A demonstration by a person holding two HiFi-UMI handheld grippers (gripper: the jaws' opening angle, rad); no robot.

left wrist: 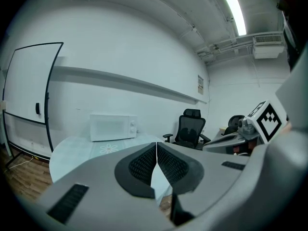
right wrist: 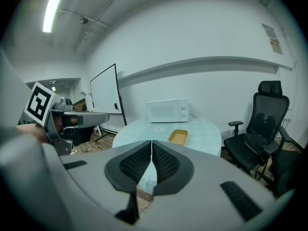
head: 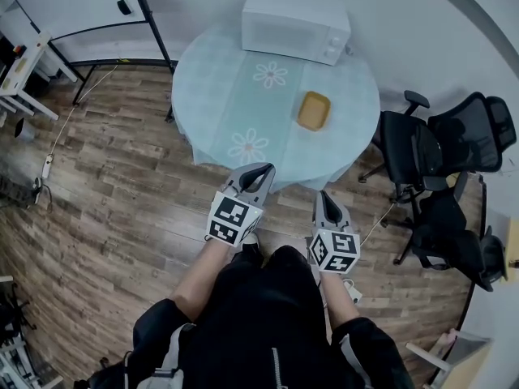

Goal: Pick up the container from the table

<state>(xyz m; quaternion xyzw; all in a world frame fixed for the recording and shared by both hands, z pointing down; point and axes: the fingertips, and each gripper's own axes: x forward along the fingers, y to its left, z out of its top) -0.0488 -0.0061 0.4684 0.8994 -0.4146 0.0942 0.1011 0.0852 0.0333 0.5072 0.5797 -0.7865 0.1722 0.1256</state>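
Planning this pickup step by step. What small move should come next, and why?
Probably move the right gripper forward toward the yellow container, opening its jaws. It and the left gripper are shut, empty and near the body, far from the container, which lies on the right half of the table.

White microwave [head: 295, 25], whiteboard [head: 69, 2], black office chairs [head: 442, 140]

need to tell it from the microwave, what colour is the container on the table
Yellow-orange; the container shows best in the head view, lying on the table.
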